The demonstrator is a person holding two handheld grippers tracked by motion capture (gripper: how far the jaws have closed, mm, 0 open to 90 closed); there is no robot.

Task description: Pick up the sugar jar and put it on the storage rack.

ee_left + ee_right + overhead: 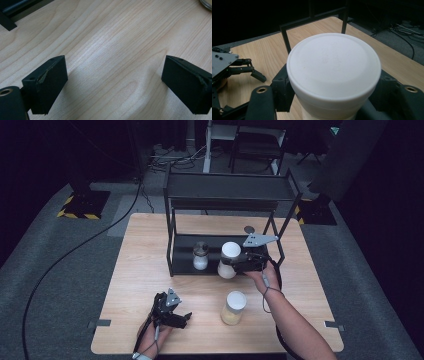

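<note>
At shelf front | right gripper clamps white-lidded jar; left gripper agape

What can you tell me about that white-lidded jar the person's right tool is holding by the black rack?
The jar is a round container with a wide, smooth, matt white lid, plastic by the look of it, and a pale body holding something whitish. It stands upright at the front edge of the black rack's lower shelf, right of a smaller jar. The right tool grips it just below the lid, one black jaw on either side. From the right gripper view its lid looks clean and fully seated.
</note>
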